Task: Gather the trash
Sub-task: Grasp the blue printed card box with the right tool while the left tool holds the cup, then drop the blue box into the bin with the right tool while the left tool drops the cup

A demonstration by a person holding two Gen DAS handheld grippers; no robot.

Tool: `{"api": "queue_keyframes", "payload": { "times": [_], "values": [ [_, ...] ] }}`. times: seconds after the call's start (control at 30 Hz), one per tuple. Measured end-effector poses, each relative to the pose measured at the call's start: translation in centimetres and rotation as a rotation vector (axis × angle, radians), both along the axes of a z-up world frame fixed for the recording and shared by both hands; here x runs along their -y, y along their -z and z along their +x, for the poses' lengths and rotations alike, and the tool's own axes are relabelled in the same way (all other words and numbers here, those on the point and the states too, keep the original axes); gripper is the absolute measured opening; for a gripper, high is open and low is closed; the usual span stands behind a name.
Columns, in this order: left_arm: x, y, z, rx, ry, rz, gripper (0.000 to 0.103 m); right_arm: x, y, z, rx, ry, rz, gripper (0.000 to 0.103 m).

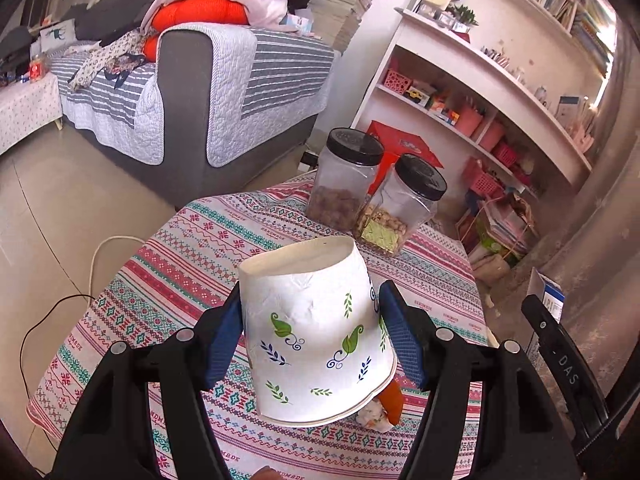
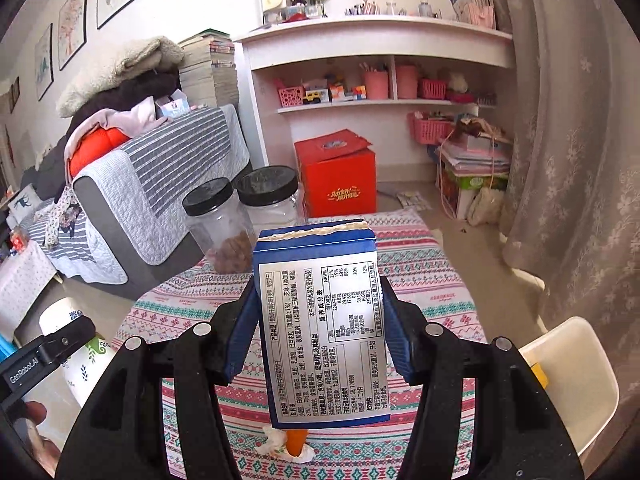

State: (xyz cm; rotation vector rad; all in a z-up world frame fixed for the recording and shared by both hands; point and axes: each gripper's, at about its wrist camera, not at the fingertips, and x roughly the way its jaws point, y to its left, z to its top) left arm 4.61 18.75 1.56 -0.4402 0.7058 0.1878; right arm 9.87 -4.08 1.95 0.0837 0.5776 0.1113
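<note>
Table: we are working over its patterned cloth, with two black-lidded jars standing at the far end.
Box: our right gripper is squeezing this blue carton between both pads, printed label facing us, above the table.
Cup: our left gripper is clamping the paper cup upside down, rim tilted toward us.
Scraps: a crumpled tissue and an orange peel are lying on the cloth just below the box.

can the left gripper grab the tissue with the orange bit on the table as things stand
Probably not yet: the left gripper is shut on the paper cup, which also hangs over the crumpled tissue.
</note>
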Motion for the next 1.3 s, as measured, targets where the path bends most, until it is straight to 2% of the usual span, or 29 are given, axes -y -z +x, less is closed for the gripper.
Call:
{"api": "queue_keyframes", "payload": {
  "times": [0.4,0.77,1.03,1.3],
  "values": [
    [4.3,-0.4,0.9,0.021,0.068,0.013,0.065,3.8,-2.2,-3.1,0.102,0.073,-0.056,0.054],
    [8.8,-0.1,1.7,0.021,0.139,0.027,0.065,10.0,-3.3,-5.0,0.158,0.233,-0.113,0.054],
    [12.3,0.2,2.2,0.020,0.195,0.049,0.065,16.1,-3.2,-5.7,0.129,0.395,-0.133,0.055],
    [16.4,0.5,2.6,0.014,0.263,0.062,0.065,21.0,-1.9,-6.2,0.043,0.519,-0.150,0.057]
  ]
}}
